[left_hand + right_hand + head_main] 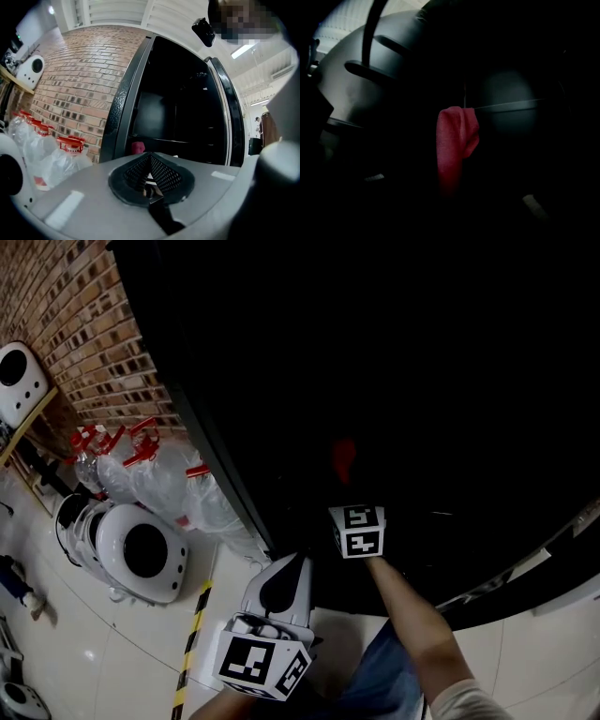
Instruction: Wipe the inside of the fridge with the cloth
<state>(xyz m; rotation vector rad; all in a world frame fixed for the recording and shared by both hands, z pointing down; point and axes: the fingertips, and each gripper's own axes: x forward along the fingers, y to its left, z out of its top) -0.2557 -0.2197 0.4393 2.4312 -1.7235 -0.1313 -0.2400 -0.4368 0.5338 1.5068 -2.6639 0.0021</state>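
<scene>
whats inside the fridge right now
A red cloth shows inside the fridge. The rest of the inside is too dark to make out, so anything else in there cannot be seen.

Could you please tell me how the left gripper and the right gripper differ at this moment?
The left gripper hangs outside the fridge, above the tiled floor; the right gripper reaches into its dark interior. The left gripper's jaws are together and empty; the right gripper's jaws are lost in the dark, with the red cloth straight ahead. Both carry a marker cube.
</scene>
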